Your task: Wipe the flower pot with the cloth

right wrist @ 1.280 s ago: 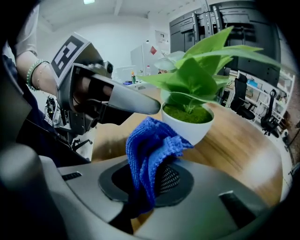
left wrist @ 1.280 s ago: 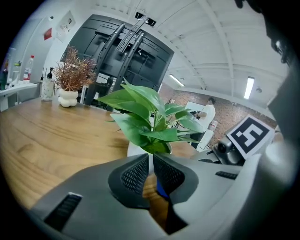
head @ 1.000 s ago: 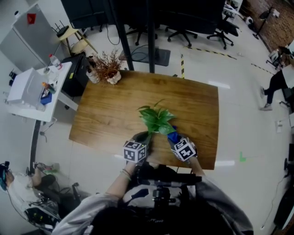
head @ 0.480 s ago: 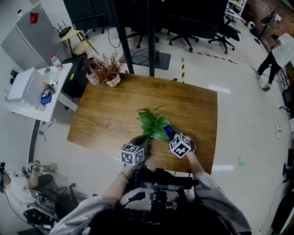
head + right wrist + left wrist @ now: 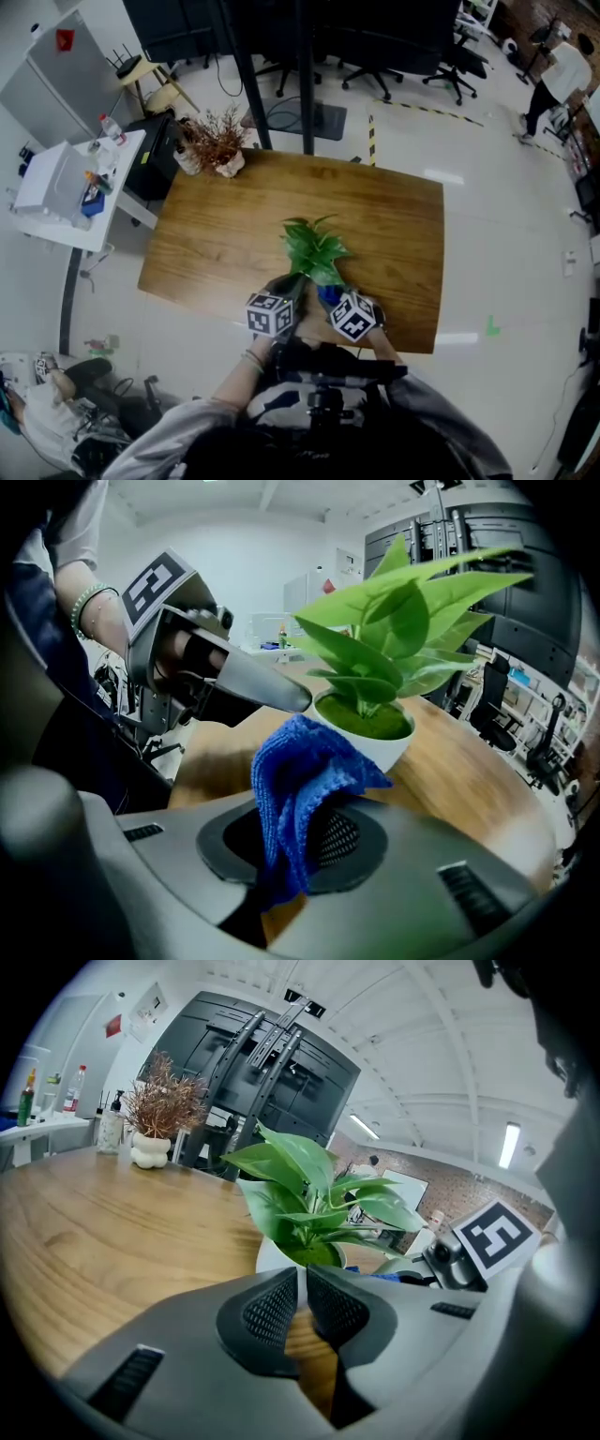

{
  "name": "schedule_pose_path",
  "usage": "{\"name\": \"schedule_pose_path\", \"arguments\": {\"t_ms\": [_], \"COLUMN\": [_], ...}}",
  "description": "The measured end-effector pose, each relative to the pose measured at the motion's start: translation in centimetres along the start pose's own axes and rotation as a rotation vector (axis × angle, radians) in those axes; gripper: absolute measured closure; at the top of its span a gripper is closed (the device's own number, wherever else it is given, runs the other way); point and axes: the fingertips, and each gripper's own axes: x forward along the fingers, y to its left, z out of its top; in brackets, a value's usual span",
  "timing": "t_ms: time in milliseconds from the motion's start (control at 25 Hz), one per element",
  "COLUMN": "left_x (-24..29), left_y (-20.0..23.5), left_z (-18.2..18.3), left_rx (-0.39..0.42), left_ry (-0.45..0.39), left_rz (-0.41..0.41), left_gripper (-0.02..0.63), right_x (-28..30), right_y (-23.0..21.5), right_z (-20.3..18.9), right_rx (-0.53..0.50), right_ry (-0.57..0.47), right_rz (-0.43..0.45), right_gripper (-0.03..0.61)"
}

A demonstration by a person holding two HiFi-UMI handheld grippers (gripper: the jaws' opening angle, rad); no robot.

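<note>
The white ceramic flower pot (image 5: 386,753), holding a green broad-leaved plant (image 5: 314,248), stood on the brown wooden tabletop (image 5: 225,225) toward its 6 o'clock edge. We saw the left gripper (image 5: 302,1284) at the pot's 7 o'clock. Its jaws were clenched to a thin slit, and the pot's white rim showed in that slit. In the right gripper view its tip met the rim on the pot's 9 o'clock side. The right gripper (image 5: 305,829) sat at the pot's 5 o'clock, its jaws grasping a bunched blue knitted cloth (image 5: 305,761). The cloth's free fold rose above the jaws and lay against the near wall of the pot, just under the rim. A dried reddish-brown sprig in a white vase (image 5: 222,141) stood at the tabletop's 11 o'clock corner, well apart from the pot.
</note>
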Motion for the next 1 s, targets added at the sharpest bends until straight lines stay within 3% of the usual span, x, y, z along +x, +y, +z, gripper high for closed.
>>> {"name": "schedule_pose_path", "arguments": {"t_ms": [240, 480, 680, 1000], "left_x": [-0.5, -1.0, -0.7, 0.1], "left_y": [0.5, 1.3, 1.2, 0.9], "left_z": [-0.2, -0.2, -0.4, -0.7], "left_rx": [-0.008, -0.010, -0.012, -0.001], "left_ry": [-0.002, -0.001, 0.012, 0.036], "left_rz": [0.008, 0.013, 0.010, -0.006], "left_gripper": [0.588, 0.588, 0.588, 0.588], "right_x": [-1.0, -1.9, -1.3, -0.1], "right_y": [-0.4, -7.1, -10.9, -8.3], "right_z": [-0.6, -3.2, -0.3, 0.9], "right_rx": [0.033, 0.072, -0.035, -0.141], "right_ry": [-0.005, 0.044, 0.026, 0.038], "right_rz": [-0.011, -0.128, -0.149, -0.080], "right_gripper": [0.506, 0.506, 0.506, 0.506]}}
